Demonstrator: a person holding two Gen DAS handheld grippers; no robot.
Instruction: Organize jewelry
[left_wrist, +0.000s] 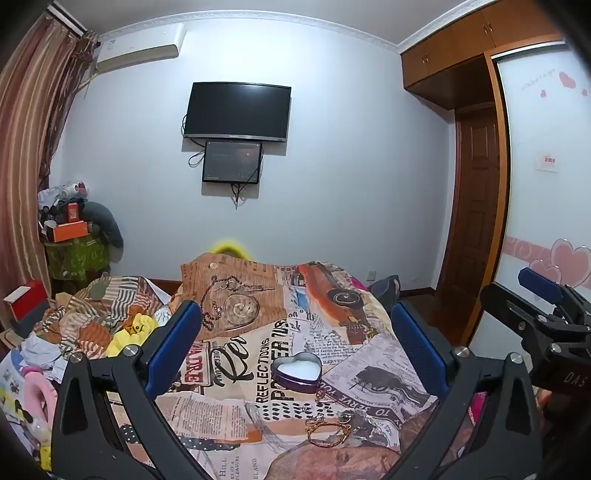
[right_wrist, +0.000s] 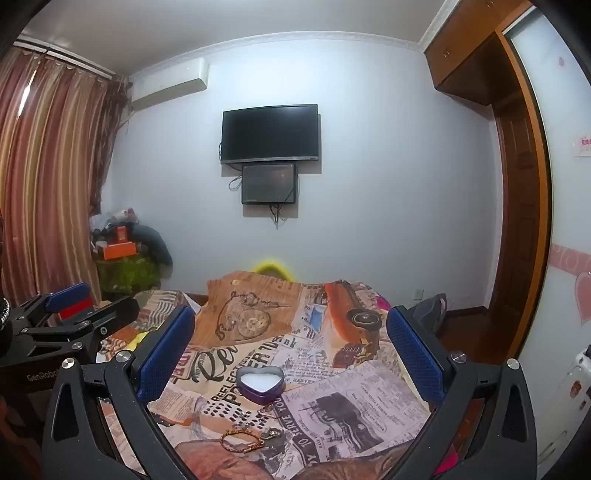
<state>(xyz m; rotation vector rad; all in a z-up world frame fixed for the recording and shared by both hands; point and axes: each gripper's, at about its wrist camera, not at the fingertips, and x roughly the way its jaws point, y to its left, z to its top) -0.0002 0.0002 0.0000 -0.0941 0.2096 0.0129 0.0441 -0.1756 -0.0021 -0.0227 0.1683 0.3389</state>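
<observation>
Both jaws are spread wide with nothing between them. Left gripper (left_wrist: 295, 332) and right gripper (right_wrist: 291, 336) hover side by side over a bed, each tipped slightly down. The bed is covered by a newspaper-print cloth (left_wrist: 369, 354). On it sits a little heart-shaped tin (left_wrist: 297, 371), lid off, white inside, purple wall. Just in front of the tin, closer to the grippers, lies the jewelry: a gold bracelet (left_wrist: 327, 430) and, touching or nearly touching it, some small silvery pieces (left_wrist: 347, 417) I can't really make out. A thin ring-like bit (right_wrist: 267, 410) lies right by the tin's near edge. On the far wall hangs a dark TV (left_wrist: 237, 110) with a smaller screen (left_wrist: 232, 161) under it.
</observation>
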